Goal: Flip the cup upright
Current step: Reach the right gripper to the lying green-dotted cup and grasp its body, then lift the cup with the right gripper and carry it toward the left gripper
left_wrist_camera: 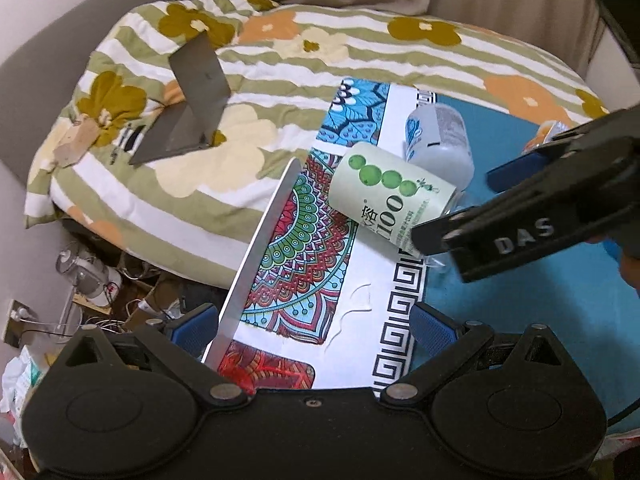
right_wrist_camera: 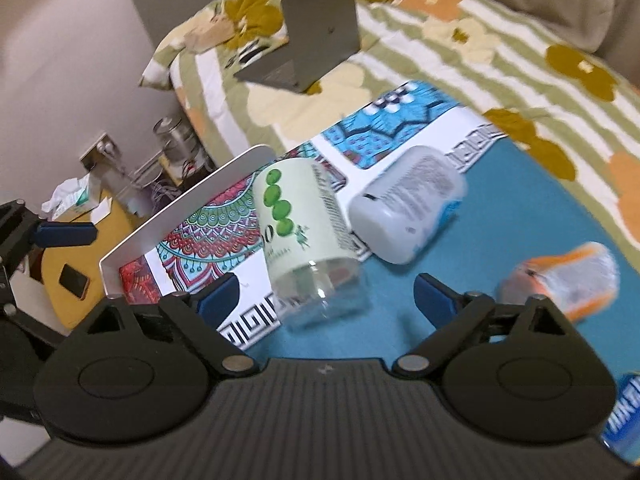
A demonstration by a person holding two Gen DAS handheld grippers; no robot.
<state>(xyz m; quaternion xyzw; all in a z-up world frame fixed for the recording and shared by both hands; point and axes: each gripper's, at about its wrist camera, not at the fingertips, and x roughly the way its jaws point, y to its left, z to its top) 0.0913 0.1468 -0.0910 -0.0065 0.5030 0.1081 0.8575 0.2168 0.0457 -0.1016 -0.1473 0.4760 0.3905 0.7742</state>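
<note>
1. On the patterned mat [left_wrist_camera: 362, 280], toward 1 o'clock from the left gripper [left_wrist_camera: 314, 326], the cup [left_wrist_camera: 390, 196] lies on its side. It is a clear plastic cup with a pale green sleeve printed with green dots.
2. Cup orientation: in the right wrist view the cup [right_wrist_camera: 310, 248] points its clear end toward 6 o'clock, at the camera, near the seam between the mat and the teal surface [right_wrist_camera: 500, 240]. Whether that end is the mouth or the base cannot be told.
3. Right gripper [right_wrist_camera: 324, 294]: fingers spread wide apart, one on each side of the cup's clear end. No contact is visible. From the left wrist view the same right gripper [left_wrist_camera: 448, 216] enters from 3 o'clock, with one finger tip just beside the cup's lower edge.
4. Left gripper: fingers apart, holding nothing, set back from the cup.
5. Neighbouring items: a white plastic bottle [right_wrist_camera: 408, 216] lies just beyond the cup at 1 o'clock, and an orange-and-white pack [right_wrist_camera: 560, 284] lies at 3 o'clock. A laptop [left_wrist_camera: 188, 104] stands open on the floral quilt [left_wrist_camera: 320, 60], well apart.
6. Task status, as judged: approach is nearly complete. Grasp, lift, rotation to upright and release all remain.
7. Caution: the bottle sits close, so the swing needs clearance.
</note>
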